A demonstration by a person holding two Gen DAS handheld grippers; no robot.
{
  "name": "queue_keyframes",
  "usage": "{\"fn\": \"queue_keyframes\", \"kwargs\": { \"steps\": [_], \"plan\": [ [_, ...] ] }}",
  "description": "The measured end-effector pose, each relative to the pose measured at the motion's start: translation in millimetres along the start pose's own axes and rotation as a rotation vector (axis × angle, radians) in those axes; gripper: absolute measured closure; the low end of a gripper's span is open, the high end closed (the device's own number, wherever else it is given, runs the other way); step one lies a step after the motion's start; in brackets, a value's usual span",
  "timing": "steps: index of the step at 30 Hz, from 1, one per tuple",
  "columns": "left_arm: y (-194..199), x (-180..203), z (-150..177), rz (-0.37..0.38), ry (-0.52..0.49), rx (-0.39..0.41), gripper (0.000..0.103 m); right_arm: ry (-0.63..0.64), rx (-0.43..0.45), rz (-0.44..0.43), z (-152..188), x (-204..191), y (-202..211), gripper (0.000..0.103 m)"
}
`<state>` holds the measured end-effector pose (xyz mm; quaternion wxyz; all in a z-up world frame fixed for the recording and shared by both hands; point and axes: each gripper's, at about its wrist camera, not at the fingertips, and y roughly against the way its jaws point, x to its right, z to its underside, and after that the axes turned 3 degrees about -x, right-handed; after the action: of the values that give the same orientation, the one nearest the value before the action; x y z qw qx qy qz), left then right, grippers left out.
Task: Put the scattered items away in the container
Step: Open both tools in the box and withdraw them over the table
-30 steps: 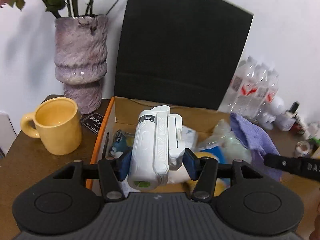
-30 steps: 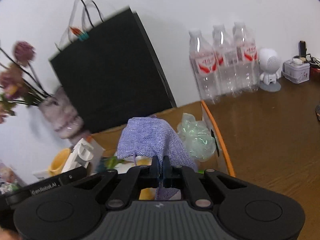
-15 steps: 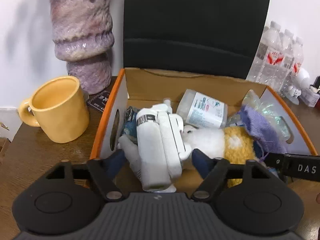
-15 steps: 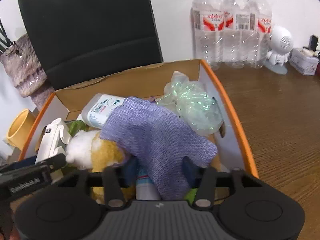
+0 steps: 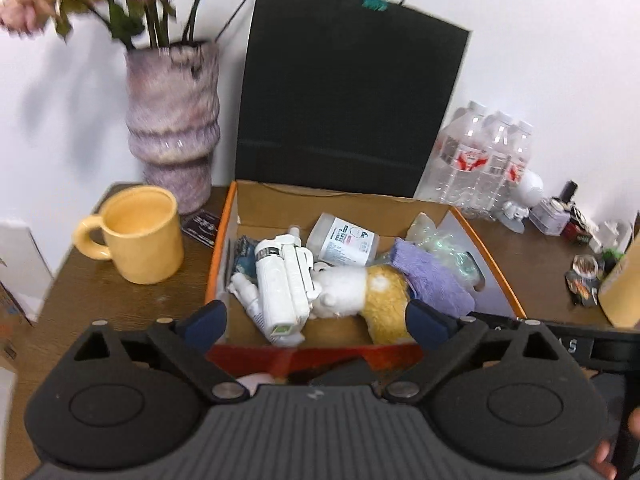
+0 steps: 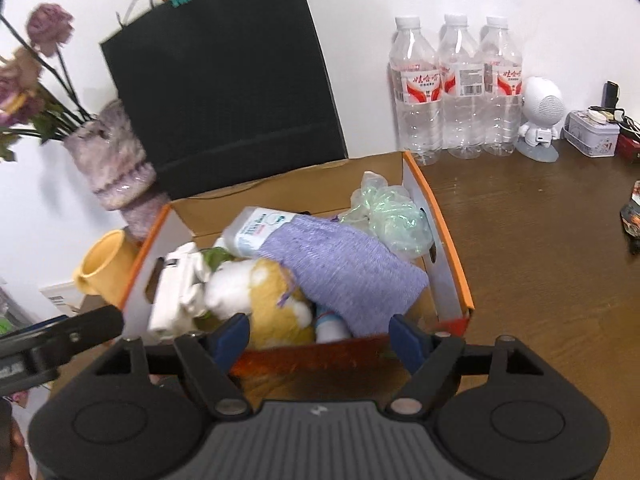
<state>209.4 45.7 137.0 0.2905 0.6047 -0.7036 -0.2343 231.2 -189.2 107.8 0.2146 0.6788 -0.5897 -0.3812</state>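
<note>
An orange-edged cardboard box (image 5: 219, 264) (image 6: 448, 236) sits on the wooden desk. Inside lie a white folded device (image 5: 282, 284) (image 6: 176, 288), a white-and-yellow plush toy (image 5: 360, 292) (image 6: 260, 288), a purple cloth (image 5: 432, 280) (image 6: 344, 264), a clear labelled bottle (image 5: 346, 240) (image 6: 256, 226) and a crumpled greenish plastic bag (image 5: 452, 248) (image 6: 388, 216). My left gripper (image 5: 316, 324) is open and empty, just in front of the box's near wall. My right gripper (image 6: 320, 336) is open and empty at the same near wall.
A yellow mug (image 5: 140, 232) (image 6: 104, 268) and a purple vase (image 5: 172, 120) (image 6: 120, 172) stand left of the box. A black paper bag (image 5: 344, 96) (image 6: 224, 88) stands behind it. Water bottles (image 6: 456, 88), a white robot figure (image 6: 540, 116) and small items (image 5: 584, 276) are on the right.
My left gripper let go of the white device, which now lies in the box. My right gripper let go of the purple cloth. Both have drawn back from the box, jaws wide.
</note>
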Motion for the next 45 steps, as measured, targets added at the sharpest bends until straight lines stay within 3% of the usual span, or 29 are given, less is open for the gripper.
{"fn": "queue_keyframes", "kwargs": {
  "steps": [9, 17, 23, 28, 35, 42, 45],
  "plan": [
    [68, 12, 28, -0.006, 0.004, 0.03, 0.004, 0.029, 0.055, -0.034, 29, 0, 78, 0.027],
    [119, 19, 90, -0.05, -0.004, 0.097, 0.001, 0.06, 0.137, -0.065, 79, 17, 143, 0.015],
    [123, 17, 170, -0.091, 0.029, 0.094, 0.0, 0.067, 0.136, -0.029, 144, 25, 128, 0.015],
    [108, 35, 228, -0.097, -0.05, 0.035, 0.0, 0.128, 0.147, 0.025, 205, 17, 104, 0.015],
    [89, 39, 248, -0.135, -0.088, 0.01, 0.0, 0.191, 0.176, 0.071, 257, 13, 89, 0.015],
    [77, 45, 268, -0.148, -0.13, 0.024, 0.0, 0.164, 0.157, 0.071, 268, 15, 78, 0.014],
    [75, 45, 273, -0.136, -0.146, 0.029, 0.0, 0.168, 0.151, 0.071, 268, 15, 77, 0.01]
  ]
}}
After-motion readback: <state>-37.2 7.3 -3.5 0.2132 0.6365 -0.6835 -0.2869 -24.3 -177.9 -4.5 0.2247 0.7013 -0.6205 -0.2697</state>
